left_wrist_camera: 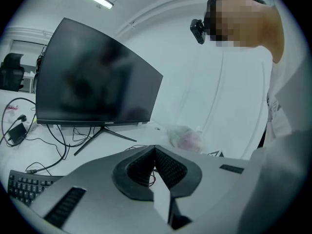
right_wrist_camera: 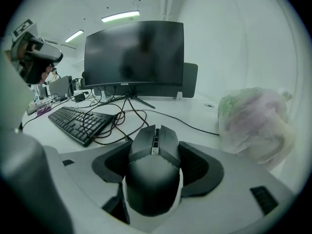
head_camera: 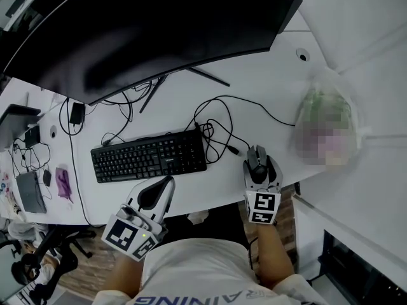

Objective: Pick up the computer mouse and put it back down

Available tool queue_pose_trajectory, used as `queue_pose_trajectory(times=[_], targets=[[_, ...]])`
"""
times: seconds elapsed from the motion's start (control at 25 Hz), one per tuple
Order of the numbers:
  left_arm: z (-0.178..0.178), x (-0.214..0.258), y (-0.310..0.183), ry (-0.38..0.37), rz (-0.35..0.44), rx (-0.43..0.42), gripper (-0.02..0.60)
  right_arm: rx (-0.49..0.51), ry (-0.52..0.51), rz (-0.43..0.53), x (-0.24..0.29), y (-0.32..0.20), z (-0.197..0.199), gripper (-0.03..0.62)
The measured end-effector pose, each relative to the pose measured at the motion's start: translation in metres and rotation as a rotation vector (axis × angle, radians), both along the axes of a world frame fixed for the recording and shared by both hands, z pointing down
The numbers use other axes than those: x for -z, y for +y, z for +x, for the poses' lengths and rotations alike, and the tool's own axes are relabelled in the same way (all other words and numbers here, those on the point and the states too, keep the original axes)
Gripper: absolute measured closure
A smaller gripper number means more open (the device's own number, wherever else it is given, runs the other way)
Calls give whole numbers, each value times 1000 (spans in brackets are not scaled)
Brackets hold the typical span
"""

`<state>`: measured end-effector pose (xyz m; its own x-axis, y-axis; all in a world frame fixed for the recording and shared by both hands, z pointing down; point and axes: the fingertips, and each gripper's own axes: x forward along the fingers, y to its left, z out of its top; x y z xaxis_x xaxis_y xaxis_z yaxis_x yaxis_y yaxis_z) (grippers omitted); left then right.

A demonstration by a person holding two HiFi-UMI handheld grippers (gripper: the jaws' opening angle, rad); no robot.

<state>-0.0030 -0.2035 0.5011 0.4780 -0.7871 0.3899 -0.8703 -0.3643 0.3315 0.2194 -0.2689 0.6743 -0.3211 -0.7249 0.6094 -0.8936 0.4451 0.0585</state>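
The black computer mouse (head_camera: 257,161) lies at the white desk's (head_camera: 267,88) near edge, its cable running back toward the keyboard. My right gripper (head_camera: 261,170) reaches over that edge and has the mouse (right_wrist_camera: 153,165) between its jaws. In the right gripper view I see no gap between either dark pad and the mouse's sides, and the right gripper (right_wrist_camera: 155,150) stands wide around it. My left gripper (head_camera: 166,182) hovers at the desk edge just in front of the keyboard. Its jaws meet at the tip of the left gripper (left_wrist_camera: 155,147), with nothing between them.
A black keyboard (head_camera: 149,156) sits left of the mouse, with looped cables (head_camera: 216,132) between them. A large dark monitor (head_camera: 159,24) stands behind. A filled plastic bag (head_camera: 327,122) lies to the right of the mouse. Small devices clutter the desk's far left (head_camera: 32,183).
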Motion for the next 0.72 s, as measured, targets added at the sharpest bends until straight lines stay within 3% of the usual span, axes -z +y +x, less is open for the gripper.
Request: queue_pose_trajectory(times=[0.72], targets=[[-47, 41, 40, 19, 113, -15, 577, -26, -53, 280, 130, 10, -42, 284]])
